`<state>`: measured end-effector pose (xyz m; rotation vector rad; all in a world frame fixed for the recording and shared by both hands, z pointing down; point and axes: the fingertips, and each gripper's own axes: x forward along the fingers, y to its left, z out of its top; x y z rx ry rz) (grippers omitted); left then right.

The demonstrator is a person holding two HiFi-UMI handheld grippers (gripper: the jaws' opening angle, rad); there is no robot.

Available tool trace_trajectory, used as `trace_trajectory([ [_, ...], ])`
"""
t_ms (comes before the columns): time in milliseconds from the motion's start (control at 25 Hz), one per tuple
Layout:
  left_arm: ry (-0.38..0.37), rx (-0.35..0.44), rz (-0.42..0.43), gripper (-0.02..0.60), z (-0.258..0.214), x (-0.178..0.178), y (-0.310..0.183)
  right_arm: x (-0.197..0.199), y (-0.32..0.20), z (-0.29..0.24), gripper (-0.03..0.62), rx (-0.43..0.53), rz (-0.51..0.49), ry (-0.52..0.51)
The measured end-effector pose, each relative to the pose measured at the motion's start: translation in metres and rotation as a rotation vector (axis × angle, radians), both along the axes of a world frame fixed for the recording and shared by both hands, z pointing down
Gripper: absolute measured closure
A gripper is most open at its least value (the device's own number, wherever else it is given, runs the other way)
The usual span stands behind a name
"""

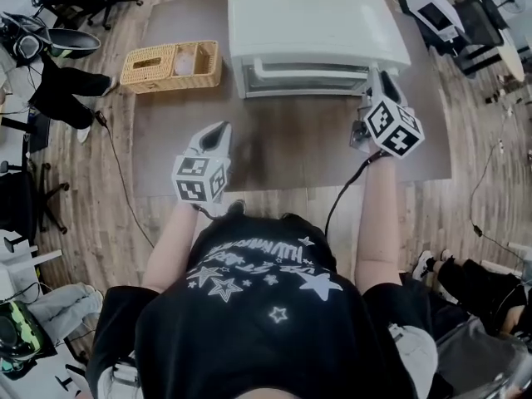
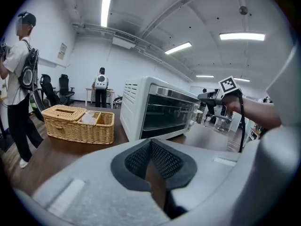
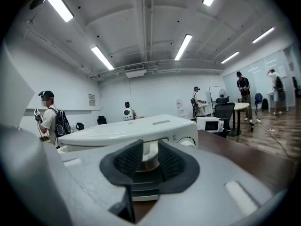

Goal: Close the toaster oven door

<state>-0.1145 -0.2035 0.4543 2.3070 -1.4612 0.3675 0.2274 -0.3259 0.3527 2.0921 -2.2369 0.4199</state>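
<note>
The white toaster oven (image 1: pixel 316 23) stands at the far middle of the brown table (image 1: pixel 291 160). Its glass door (image 2: pixel 169 114) stands upright against the oven's front. My right gripper (image 1: pixel 374 80) sits at the oven's front right corner, by the knobs. In the right gripper view its jaws (image 3: pixel 150 149) stand a little apart, and only the white oven front (image 3: pixel 141 133) shows through the gap; nothing is pressed between the pads. My left gripper (image 1: pixel 218 133) hovers over the table's near middle, well short of the oven. Its pads (image 2: pixel 150 145) meet with nothing held.
A wicker basket (image 1: pixel 170 65) holding a tissue box sits left of the oven. The table's near edge runs just in front of the person. Office chairs (image 1: pixel 50 44) and cables lie on the wooden floor to the left. Other people (image 2: pixel 19 79) stand in the room behind.
</note>
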Motion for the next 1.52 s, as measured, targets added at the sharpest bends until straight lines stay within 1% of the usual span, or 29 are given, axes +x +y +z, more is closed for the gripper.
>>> trace_trajectory([
  [160, 0.005, 0.001, 0.071, 0.571, -0.003, -0.012, 0.001, -0.009, 0.023, -0.009, 0.488, 0.018, 0.074, 0.015],
  [280, 0.002, -0.014, 0.156, 0.571, 0.002, -0.019, 0.005, -0.018, 0.058, -0.004, 0.488, 0.012, 0.134, 0.028],
  [480, -0.034, -0.054, 0.334, 0.571, 0.026, -0.017, 0.022, -0.034, 0.124, 0.024, 0.490, -0.036, 0.225, 0.022],
  [520, -0.049, -0.059, 0.364, 0.571, 0.030, -0.017, 0.025, -0.038, 0.135, 0.031, 0.508, -0.047, 0.238, 0.022],
  [640, -0.073, -0.072, 0.425, 0.571, 0.041, -0.013, 0.032, -0.046, 0.166, 0.054, 0.516, -0.095, 0.281, 0.016],
  [760, -0.053, -0.074, 0.450, 0.571, 0.046, -0.006, 0.046, -0.049, 0.192, 0.073, 0.517, -0.134, 0.298, 0.010],
  [880, -0.059, -0.067, 0.469, 0.571, 0.051, 0.002, 0.062, -0.051, 0.209, 0.083, 0.521, -0.145, 0.299, 0.007],
  [920, -0.060, -0.070, 0.471, 0.571, 0.053, 0.003, 0.069, -0.053, 0.216, 0.085, 0.540, -0.145, 0.295, 0.002],
  [960, -0.060, -0.074, 0.471, 0.571, 0.054, 0.004, 0.076, -0.055, 0.223, 0.086, 0.579, -0.145, 0.287, -0.004],
  [1000, -0.061, -0.078, 0.471, 0.571, 0.055, 0.005, 0.085, -0.059, 0.231, 0.087, 0.591, -0.145, 0.273, -0.008],
  [1080, -0.067, -0.075, 0.472, 0.571, 0.056, 0.008, 0.104, -0.066, 0.251, 0.090, 0.591, -0.155, 0.241, -0.009],
  [1240, -0.080, -0.047, 0.474, 0.571, 0.046, 0.015, 0.144, -0.075, 0.299, 0.095, 0.591, -0.183, 0.203, -0.006],
  [1520, -0.076, -0.021, 0.450, 0.571, 0.034, 0.013, 0.216, -0.086, 0.379, 0.087, 0.591, -0.160, 0.157, -0.009],
])
